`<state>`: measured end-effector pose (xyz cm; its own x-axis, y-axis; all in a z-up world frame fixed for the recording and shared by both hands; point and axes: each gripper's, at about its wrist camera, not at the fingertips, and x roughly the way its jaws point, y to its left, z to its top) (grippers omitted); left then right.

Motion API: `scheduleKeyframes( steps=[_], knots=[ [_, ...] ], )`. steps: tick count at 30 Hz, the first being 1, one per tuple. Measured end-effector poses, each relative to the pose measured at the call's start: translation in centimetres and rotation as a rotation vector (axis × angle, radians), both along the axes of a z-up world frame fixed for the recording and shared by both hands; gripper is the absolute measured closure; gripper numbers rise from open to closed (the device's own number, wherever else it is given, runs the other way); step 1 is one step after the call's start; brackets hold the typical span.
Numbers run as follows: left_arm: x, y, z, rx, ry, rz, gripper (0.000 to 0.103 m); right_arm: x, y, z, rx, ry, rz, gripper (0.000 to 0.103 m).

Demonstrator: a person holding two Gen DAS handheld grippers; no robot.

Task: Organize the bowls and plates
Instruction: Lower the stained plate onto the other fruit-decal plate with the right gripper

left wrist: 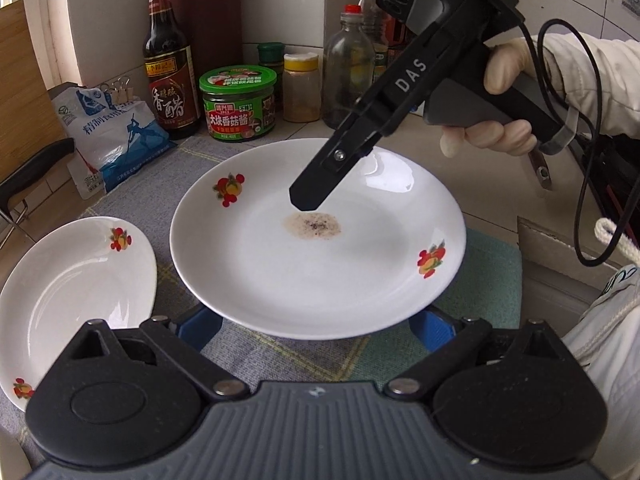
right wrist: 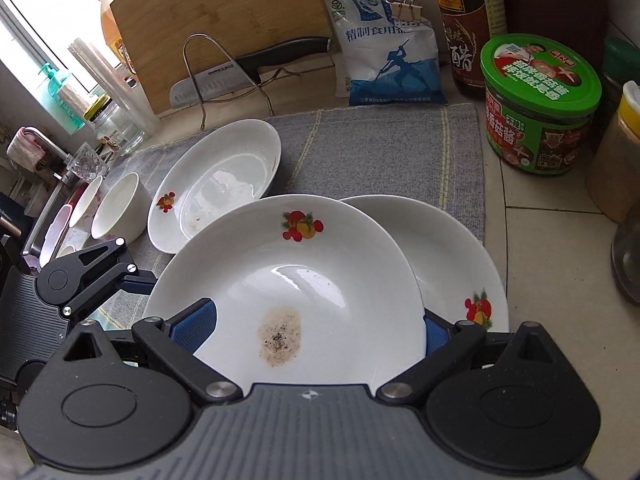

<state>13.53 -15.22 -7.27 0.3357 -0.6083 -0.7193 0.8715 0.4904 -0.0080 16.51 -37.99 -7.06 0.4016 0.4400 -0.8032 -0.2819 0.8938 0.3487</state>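
White with a peppery smear, the plate (right wrist: 304,280) sits at six o'clock over another plate (right wrist: 452,256), your right gripper (right wrist: 320,330) spread wide around it, your left gripper (left wrist: 316,330) equally wide.

White plate (right wrist: 320,264) with red-and-orange fruit prints and a tan, black-flecked stain (right wrist: 279,336), grey mat (right wrist: 384,148) with pale yellow stripes, green-lidded jar (right wrist: 538,106) with red label, blue-and-white bag (right wrist: 390,40), dark brown bottle (left wrist: 168,56) with red cap, blue gripper pads (right wrist: 196,326), black gripper frame.
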Motion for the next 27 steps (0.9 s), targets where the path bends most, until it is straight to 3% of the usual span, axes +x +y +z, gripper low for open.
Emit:
scheduleKeyframes(
  steps=[27],
  knots=[
    [2.9, -1.7, -1.3, 0.022, 0.019, -0.039, 0.004, -0.8, -3.1, -0.8, -0.001, 0.024, -0.086, 0.001]
  ],
)
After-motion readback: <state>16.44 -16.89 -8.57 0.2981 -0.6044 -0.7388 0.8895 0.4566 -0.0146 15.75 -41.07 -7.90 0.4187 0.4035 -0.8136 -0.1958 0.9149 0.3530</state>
